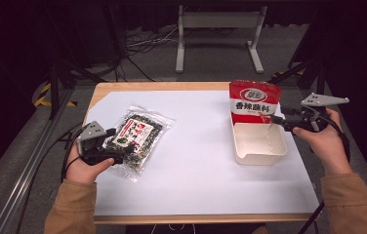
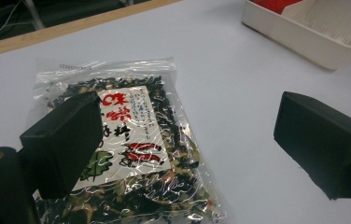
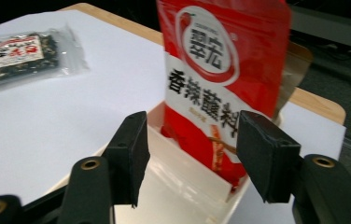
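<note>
On the right side of the white-covered surface (image 1: pixel 196 165), a red pouch (image 1: pixel 254 100) printed with white and black characters stood upright at the far end of a white rectangular tray (image 1: pixel 258 155). The right hand-held gripper (image 1: pixel 275 119) hung just beside the pouch's right edge, near the tray's far right corner. Seen from the right gripper view, its jaws stood apart, one to either side of the red pouch (image 3: pixel 225 70), which rose beyond them; the pads did not press on it and nothing lay between them. The tray's (image 3: pixel 183 172) white wall ran below and between the jaws.

Well apart from the tray, on the left side of the surface, a clear packet of dark dried flakes (image 1: pixel 135 134) with a red-and-white label lay flat and slanted. The left hand-held gripper (image 1: pixel 123 148) rested at the packet's near left edge. Through the left gripper view its jaws were spread wide, one over the clear packet (image 2: pixel 131 154) and the other over bare surface to the side, clamped on nothing. A corner of the tray (image 2: pixel 304 39) showed farther off.
</note>
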